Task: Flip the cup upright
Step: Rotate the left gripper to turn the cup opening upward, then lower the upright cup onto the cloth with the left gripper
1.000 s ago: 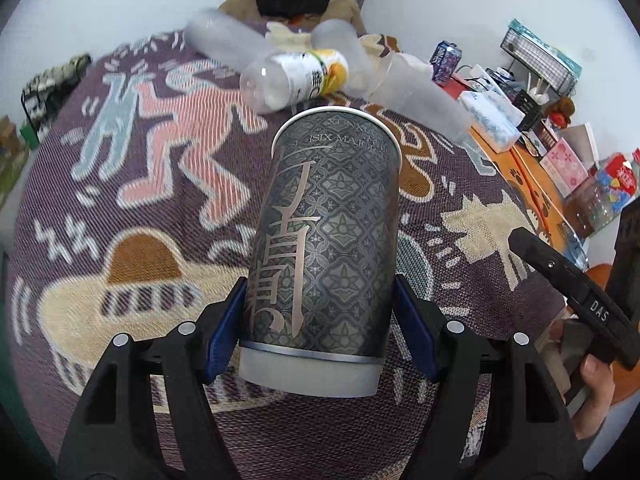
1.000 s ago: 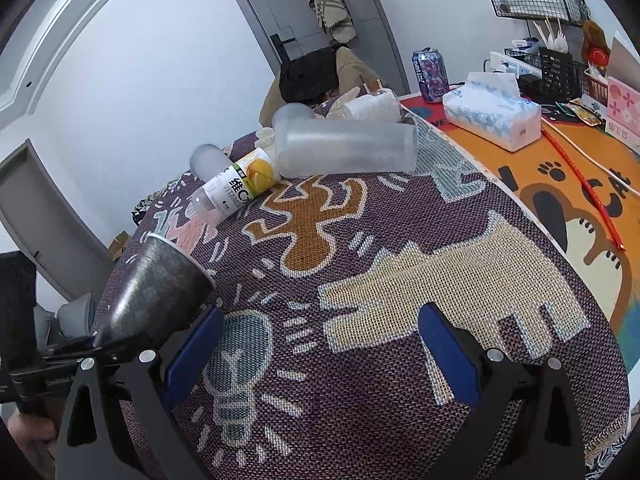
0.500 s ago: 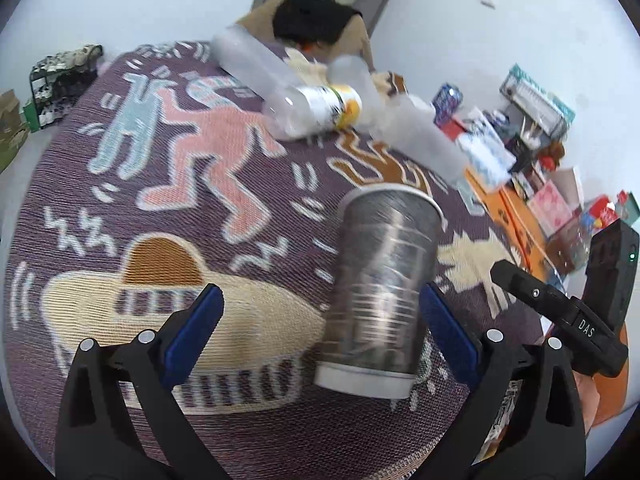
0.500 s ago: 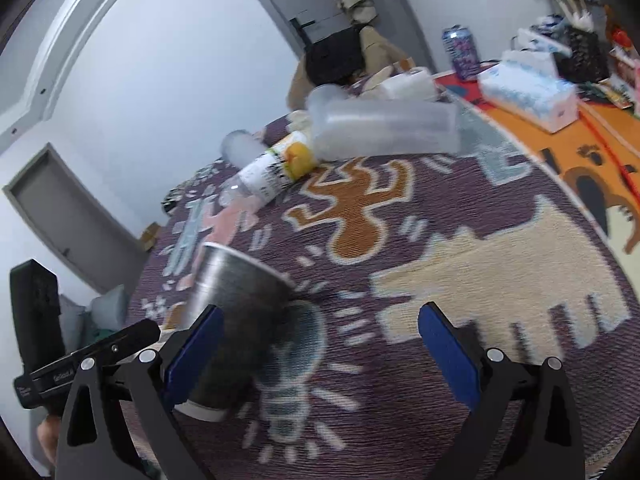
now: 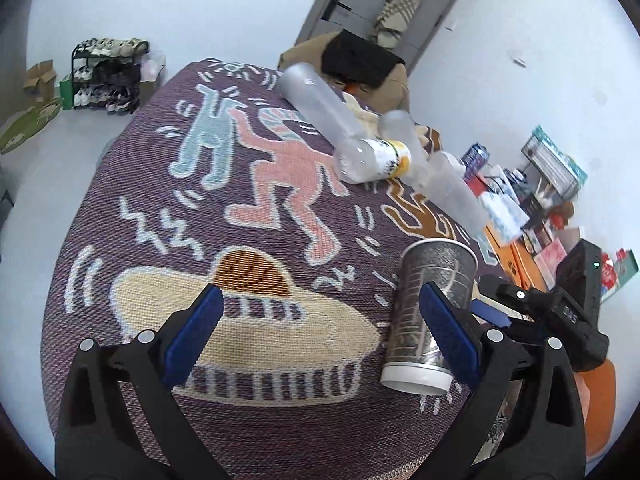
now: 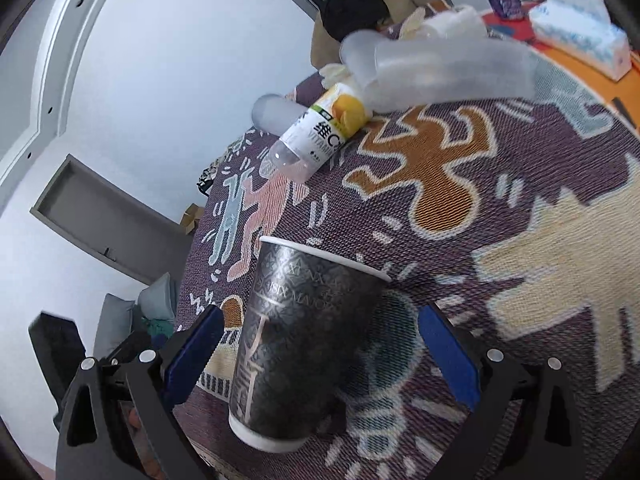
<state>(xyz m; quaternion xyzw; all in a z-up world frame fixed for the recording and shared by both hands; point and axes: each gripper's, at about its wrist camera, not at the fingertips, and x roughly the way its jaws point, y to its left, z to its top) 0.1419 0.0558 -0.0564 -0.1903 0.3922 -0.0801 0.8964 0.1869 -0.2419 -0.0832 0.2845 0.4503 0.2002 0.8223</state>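
A dark grey patterned paper cup (image 5: 430, 312) stands upright on the patterned rug, rim up, white base down. It also shows in the right wrist view (image 6: 304, 344). My left gripper (image 5: 320, 340) is open and empty, drawn back to the left of the cup; its right finger (image 5: 448, 340) overlaps the cup in view. My right gripper (image 6: 320, 354) is open, its blue pads standing on either side of the cup without touching it. The right gripper's body shows in the left wrist view (image 5: 560, 316).
Frosted plastic tubes (image 5: 316, 104) and a vitamin C bottle (image 5: 372, 158) lie at the rug's far side; the bottle also shows in the right wrist view (image 6: 320, 136). A tissue pack (image 6: 580, 36) and clutter sit on the orange mat to the right.
My left gripper let go of the cup, opened and pulled back left. The cup now stands on the rug. My right gripper moved in so the cup sits between its fingers.
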